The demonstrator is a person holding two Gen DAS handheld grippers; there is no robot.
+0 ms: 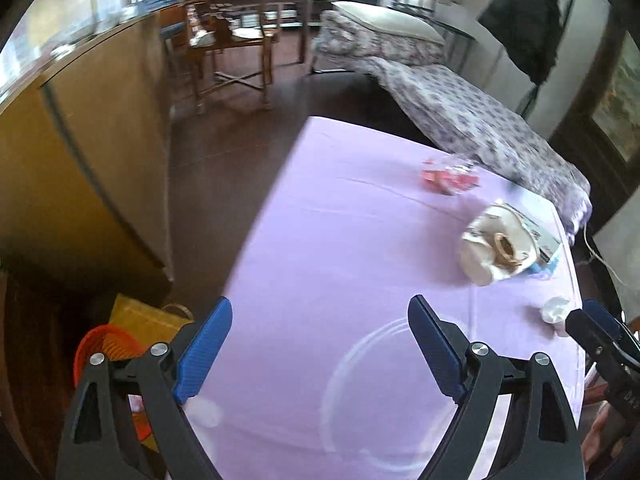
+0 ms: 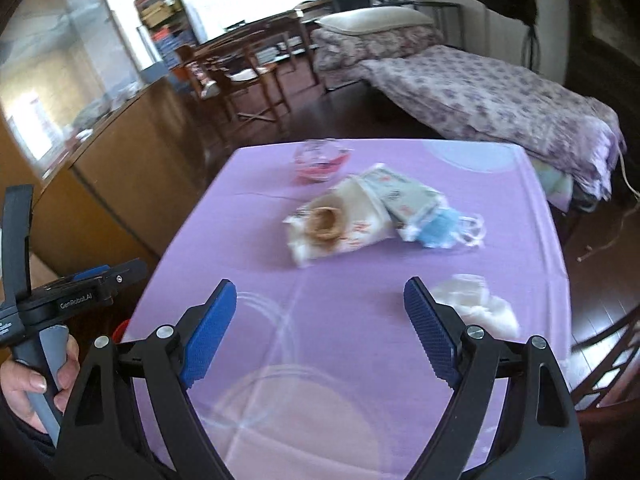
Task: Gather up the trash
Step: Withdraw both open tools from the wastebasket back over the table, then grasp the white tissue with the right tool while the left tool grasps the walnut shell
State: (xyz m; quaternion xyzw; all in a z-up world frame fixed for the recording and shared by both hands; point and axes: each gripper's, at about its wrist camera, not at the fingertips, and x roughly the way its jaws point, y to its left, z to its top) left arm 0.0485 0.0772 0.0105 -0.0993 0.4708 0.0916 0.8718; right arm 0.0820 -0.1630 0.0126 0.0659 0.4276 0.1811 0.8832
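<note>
On a table under a lilac cloth (image 2: 360, 344) lies the trash. There is a crumpled white tissue (image 2: 476, 308) at the near right, a cream wrapper with a cardboard ring (image 2: 332, 228) in the middle, a printed packet (image 2: 404, 192) and a blue face mask (image 2: 444, 224) beside it. Farther back is a clear plastic tub with pink scraps (image 2: 320, 160). My right gripper (image 2: 319, 285) hangs open above the cloth, just left of the tissue, holding nothing. My left gripper (image 1: 320, 304) is open and empty over the table's near left edge. An orange basket (image 1: 100, 344) sits on the floor below it.
A long wooden cabinet (image 1: 80, 168) runs along the left. Wooden chairs and a table (image 1: 240, 40) stand at the back, and a bed with a flowered cover (image 2: 500, 96) is at the right. A dark chair (image 2: 612, 356) is at the table's near right corner.
</note>
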